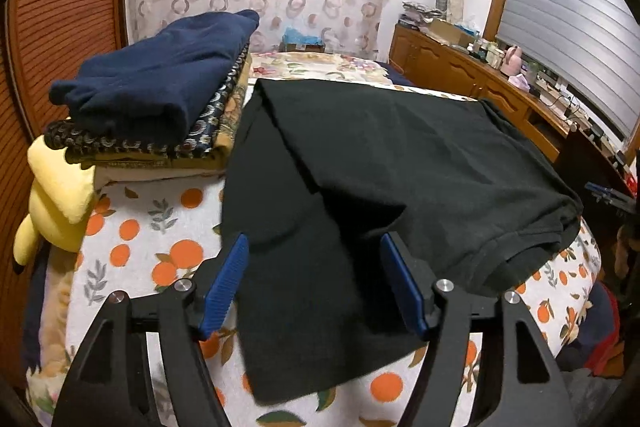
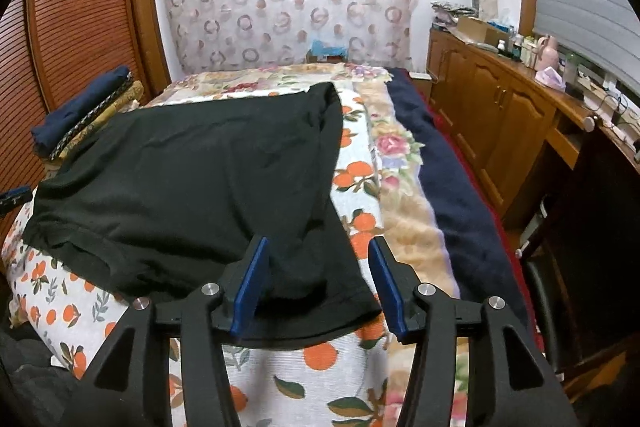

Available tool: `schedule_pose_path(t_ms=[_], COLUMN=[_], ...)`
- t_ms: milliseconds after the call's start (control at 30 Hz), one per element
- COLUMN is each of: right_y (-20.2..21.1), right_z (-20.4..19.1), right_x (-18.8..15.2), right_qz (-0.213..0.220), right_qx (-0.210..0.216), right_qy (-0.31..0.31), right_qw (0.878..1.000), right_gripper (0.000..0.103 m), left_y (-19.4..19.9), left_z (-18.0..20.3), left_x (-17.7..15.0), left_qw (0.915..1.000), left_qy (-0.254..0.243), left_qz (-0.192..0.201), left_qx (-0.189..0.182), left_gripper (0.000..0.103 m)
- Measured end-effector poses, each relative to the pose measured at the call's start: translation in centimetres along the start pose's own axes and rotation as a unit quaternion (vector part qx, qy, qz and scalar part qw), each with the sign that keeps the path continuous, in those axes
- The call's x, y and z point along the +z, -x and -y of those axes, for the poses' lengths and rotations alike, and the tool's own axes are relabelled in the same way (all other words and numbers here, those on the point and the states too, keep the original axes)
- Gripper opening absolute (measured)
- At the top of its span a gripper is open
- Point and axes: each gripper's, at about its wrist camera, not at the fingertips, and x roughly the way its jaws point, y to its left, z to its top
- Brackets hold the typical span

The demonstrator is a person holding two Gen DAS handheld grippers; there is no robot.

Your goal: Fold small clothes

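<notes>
A black garment point(image 1: 400, 155) lies spread on the orange-print bedspread point(image 1: 160, 227), folded over itself with a crease that runs diagonally. Its near left flap hangs over the bed's front edge. My left gripper point(image 1: 314, 243) stands open over that flap, the cloth lying between its blue pads point(image 1: 232, 283) without being pinched. In the right wrist view the same black garment point(image 2: 200, 179) reaches its near right corner between the fingers of my right gripper point(image 2: 318, 243). That gripper is open too, its pads point(image 2: 384, 283) apart with the cloth loose between them.
A stack of folded clothes point(image 1: 160, 95) with a navy piece on top sits at the bed's left, also visible as the stack point(image 2: 80, 111). A yellow plush toy point(image 1: 56, 195) lies beside it. A navy blanket point(image 2: 452, 187) and a wooden cabinet point(image 2: 500, 115) run along the right.
</notes>
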Motion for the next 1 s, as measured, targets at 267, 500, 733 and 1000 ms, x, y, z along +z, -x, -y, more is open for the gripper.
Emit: schedule_pose_path(t_ms=[267,500,733,1000], right_y=[-2.2,-3.6,-4.7,-4.4], right_z=[-1.5,-2.8,-2.8,-2.8], right_x=[0.2,1.1,1.3,1.7], right_qz=[-0.011,-0.014,-0.04,-0.04], right_qx=[0.008,-0.007,-0.013,-0.017], right_qy=[0.001,0.013,0.011,0.014], right_qw=[1.0,1.0,0.999,0.999], right_gripper=[0.054,0.054,0.054,0.054], left_y=[-3.7,-5.1,-4.9,-3.8], left_z=[1.6,3.1,3.5,4.3], left_x=[1.3,0.9,0.6,0.4], left_qw=[0.9987,0.9964,0.9928,0.9956], left_qy=[-0.005,-0.017,-0.02,-0.043], left_qz=[-0.046,-0.068,-0.078,-0.053], left_qx=[-0.022,-0.048,-0.089,-0.065], left_gripper=[0.07,0.066,0.025,0.004])
